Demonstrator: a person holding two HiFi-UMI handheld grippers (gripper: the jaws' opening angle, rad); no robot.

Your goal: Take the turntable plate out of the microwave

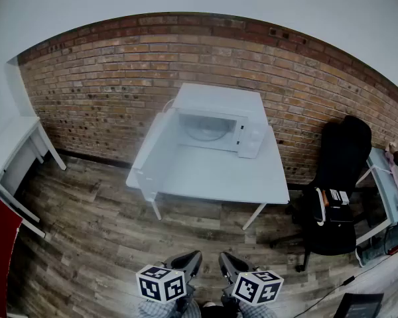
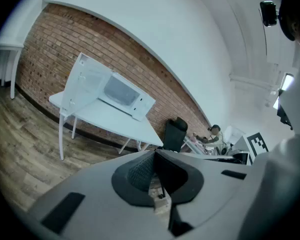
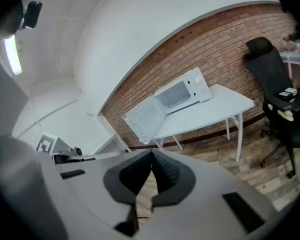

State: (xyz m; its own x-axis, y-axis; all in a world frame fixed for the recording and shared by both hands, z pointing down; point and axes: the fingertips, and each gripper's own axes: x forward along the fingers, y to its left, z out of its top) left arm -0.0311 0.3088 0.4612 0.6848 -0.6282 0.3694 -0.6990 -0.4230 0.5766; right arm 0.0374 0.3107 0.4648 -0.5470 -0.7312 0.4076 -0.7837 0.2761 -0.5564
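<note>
The turntable plate (image 1: 204, 130) lies flat inside the open microwave (image 1: 219, 101) at the surface's (image 1: 212, 177) back edge, straight ahead and well apart from both grippers. The fingers of the left gripper (image 1: 188, 262) and right gripper (image 1: 231, 264) are pressed together and empty. The swung-out door (image 1: 156, 148) flanks the left approach.

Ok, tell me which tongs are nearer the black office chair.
Right. The right tongs sit low in the head view, with the chair up to their right. The left tongs are beside them, farther from it.
</note>
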